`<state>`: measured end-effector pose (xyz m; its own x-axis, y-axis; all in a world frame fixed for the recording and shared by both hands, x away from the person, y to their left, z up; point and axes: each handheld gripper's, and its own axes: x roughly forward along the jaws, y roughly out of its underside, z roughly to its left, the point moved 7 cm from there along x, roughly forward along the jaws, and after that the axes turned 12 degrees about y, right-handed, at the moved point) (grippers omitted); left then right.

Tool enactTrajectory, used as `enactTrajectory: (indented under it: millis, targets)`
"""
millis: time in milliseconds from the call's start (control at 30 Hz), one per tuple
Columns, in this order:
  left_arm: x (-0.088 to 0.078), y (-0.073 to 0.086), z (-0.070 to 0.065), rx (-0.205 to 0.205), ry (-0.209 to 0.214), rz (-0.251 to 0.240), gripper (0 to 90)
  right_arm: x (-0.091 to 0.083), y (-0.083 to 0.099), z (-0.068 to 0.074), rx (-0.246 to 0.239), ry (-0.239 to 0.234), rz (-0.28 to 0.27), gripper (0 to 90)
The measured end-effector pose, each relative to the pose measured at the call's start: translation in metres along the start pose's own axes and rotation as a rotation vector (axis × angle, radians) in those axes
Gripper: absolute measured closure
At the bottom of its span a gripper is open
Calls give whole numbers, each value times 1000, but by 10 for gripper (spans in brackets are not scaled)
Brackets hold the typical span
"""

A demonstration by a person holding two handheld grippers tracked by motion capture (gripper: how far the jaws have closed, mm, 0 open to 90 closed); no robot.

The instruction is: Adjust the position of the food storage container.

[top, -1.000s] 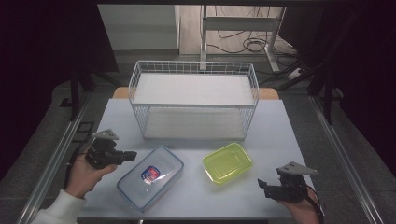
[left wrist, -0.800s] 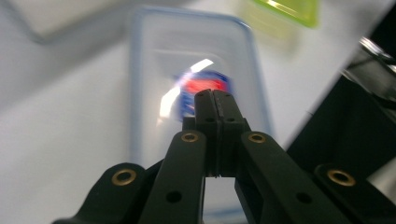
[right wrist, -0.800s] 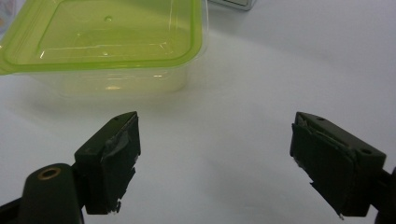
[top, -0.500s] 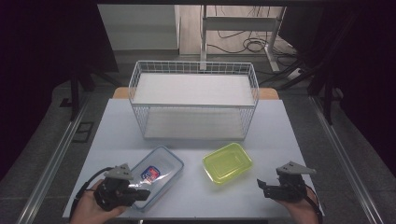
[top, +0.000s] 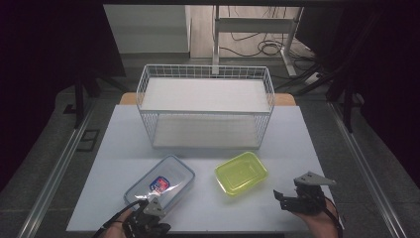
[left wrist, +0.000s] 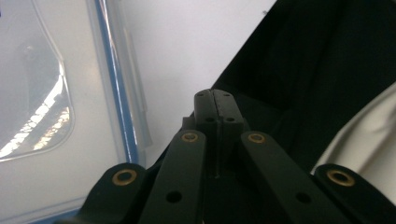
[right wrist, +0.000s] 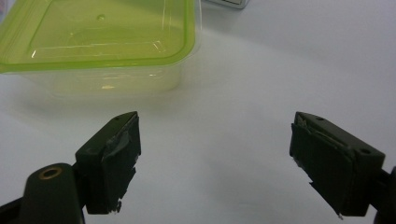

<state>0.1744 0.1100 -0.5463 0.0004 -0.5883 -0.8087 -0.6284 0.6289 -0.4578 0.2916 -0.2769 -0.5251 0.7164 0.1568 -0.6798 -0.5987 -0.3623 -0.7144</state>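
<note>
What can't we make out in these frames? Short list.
- Clear container: label print too small in the high view; in the left gripper view the frame's left and bottom edges cut it off.
- Left gripper: bottom edge of the high view crops it; its near corner overlaps the container, contact unclear.
- Green container: top and left edges of the right gripper view cut it.
- Wire basket: lower shelf veiled by the mesh.

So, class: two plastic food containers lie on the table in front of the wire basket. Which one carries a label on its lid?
The clear container with the blue-edged lid, lying left of the yellow-green container, bears a label; the yellow-green one is plain.
</note>
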Motion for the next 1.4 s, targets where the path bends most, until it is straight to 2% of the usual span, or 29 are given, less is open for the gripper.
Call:
enactTrajectory:
  millis: [133, 233, 300, 400, 833, 1067, 1133, 1167, 1233, 1300, 1400]
  targets:
    - [-4, 3, 8, -14, -41, -1, 900, 0, -1, -2, 7, 9, -7, 173]
    - [-6, 5, 9, -25, -11, -22, 900, -1, -1, -3, 10, 12, -10, 174]
    - [-7, 5, 10, -31, -14, -28, 900, -1, -1, -3, 11, 13, -12, 174]
    - [-11, 8, 17, -42, -41, -30, 900, -3, -3, -2, 12, 13, -23, 175]
    - [-42, 27, 69, -176, -71, -115, 900, -10, -10, -5, 39, -3, -56, 175]
    - [-53, 34, 97, -237, -99, -141, 900, -12, -13, 1, 33, -29, -64, 174]
    - [-56, 36, 105, -244, -115, -135, 900, -13, -14, 3, 33, -34, -69, 174]
    - [-58, 35, 111, -269, -124, -159, 900, -13, -15, 3, 32, -36, -70, 174]
    - [-64, 38, 121, -292, -130, -171, 900, -13, -15, 4, 28, -39, -69, 174]
    - [-67, 40, 127, -305, -133, -189, 900, -13, -15, 5, 24, -39, -69, 174]
    - [-67, 43, 128, -315, -126, -207, 900, -13, -14, 5, 22, -40, -67, 174]
